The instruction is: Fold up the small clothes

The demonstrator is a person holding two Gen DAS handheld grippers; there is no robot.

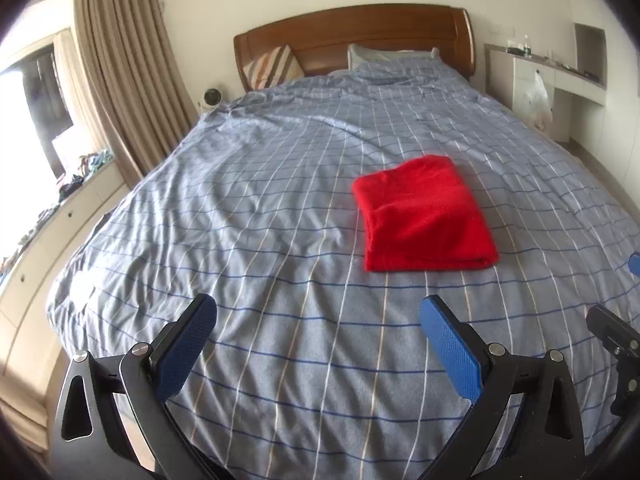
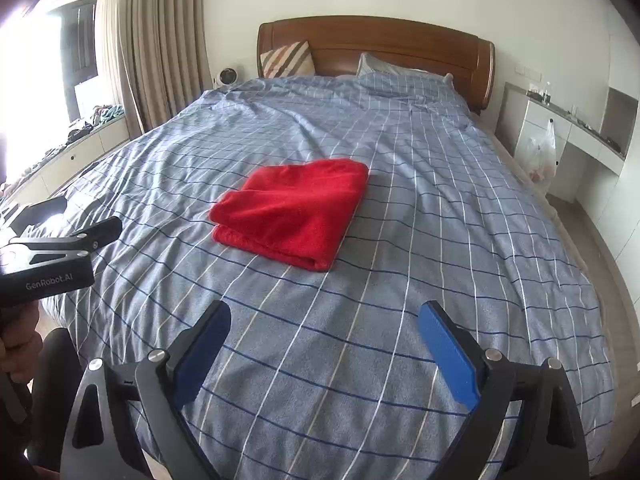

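A red cloth [image 1: 424, 216] [image 2: 292, 216] lies folded into a neat rectangle on the blue checked bed cover [image 1: 240, 208] [image 2: 440, 220], near the middle of the bed. My left gripper [image 1: 318, 304] is open with nothing between its blue pads, hovering over the cover short of the cloth and to its left. The right gripper [image 2: 325, 308] also stands open and empty, a good way short of the cloth. In the right wrist view the left gripper's black body [image 2: 60, 236] shows at the left edge, held by a hand [image 2: 16, 348].
A wooden headboard [image 1: 352, 36] with a striped pillow [image 1: 272, 66] stands at the far end. Beige curtains [image 1: 120, 72] and a low cabinet with clutter [image 1: 60, 200] run along the left. A desk with a hanging plastic bag [image 2: 540, 152] is on the right.
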